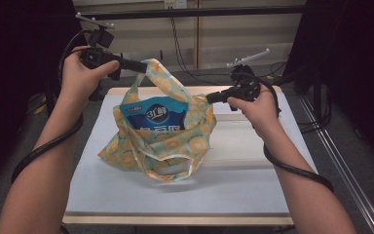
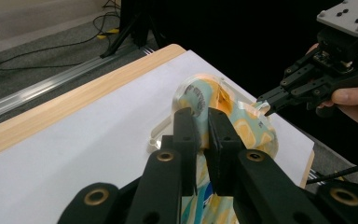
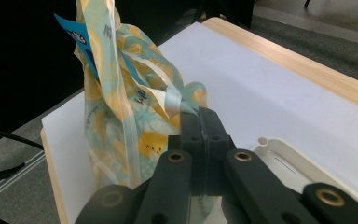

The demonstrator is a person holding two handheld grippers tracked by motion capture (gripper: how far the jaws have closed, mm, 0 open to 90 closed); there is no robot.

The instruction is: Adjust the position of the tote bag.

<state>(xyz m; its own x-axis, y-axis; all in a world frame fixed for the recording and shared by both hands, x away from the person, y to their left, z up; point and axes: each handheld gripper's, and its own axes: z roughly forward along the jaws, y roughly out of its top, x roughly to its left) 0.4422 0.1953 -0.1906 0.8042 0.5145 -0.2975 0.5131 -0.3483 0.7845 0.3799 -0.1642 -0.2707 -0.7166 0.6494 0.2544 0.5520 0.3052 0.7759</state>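
a person at a white-topped table [image 1: 253,185] holds a patterned cloth bag [image 1: 168,146] open between two hand-held grippers, its base resting on the tabletop near the middle. the left gripper [image 1: 139,65], raised at the far left corner, is clenched on one of the bag's handle loops [image 1: 152,72], the fabric pinched between its black jaws in the left gripper view [image 2: 200,135], where the loop [image 2: 196,95] curls up above the jaw tips. the right gripper [image 1: 210,98] grasps the bag's other side at its upper edge; in the right gripper view [image 3: 200,122] its jaws are pressed tight together on a strip of the fabric [image 3: 186,103]. a blue snack packet [image 1: 156,117] stands upright inside the bag, its top showing above the opening. a flat white tray [image 1: 243,146] lies on the table just to the right of the bag, its corner [image 3: 279,149] visible beside the right gripper's jaws. black cables [image 1: 292,168] trail from both grippers along the person's forearms.
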